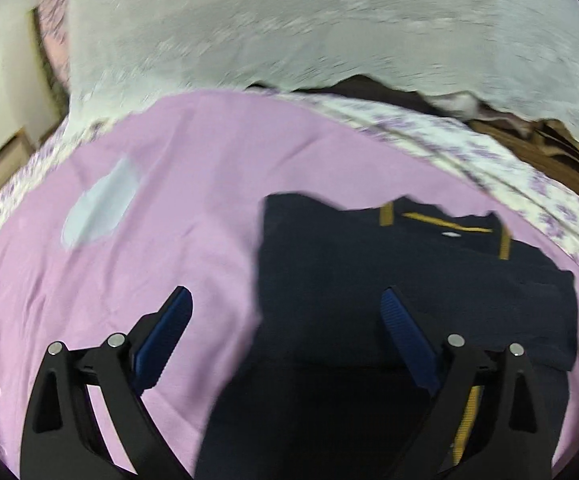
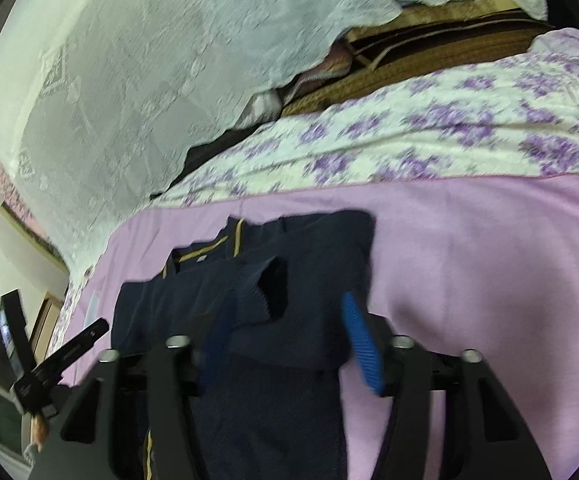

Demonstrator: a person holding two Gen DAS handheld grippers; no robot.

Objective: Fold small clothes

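Navy shirt (image 1: 329, 280) lies on pink sheet (image 1: 169, 160) — left gripper (image 1: 285, 312) jaws wide apart, right gripper (image 2: 285, 320) jaws apart over a sleeve

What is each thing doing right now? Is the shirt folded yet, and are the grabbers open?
Navy shirt with yellow stripes: lying on the sheet, partly folded, one sleeve turned over it.
Pink bed sheet: spread out, a little wrinkled.
Left gripper: open wide, holding nothing.
Right gripper: part open, shirt cloth between its fingers, grip unclear.
White lace cloth: hanging behind the bed.
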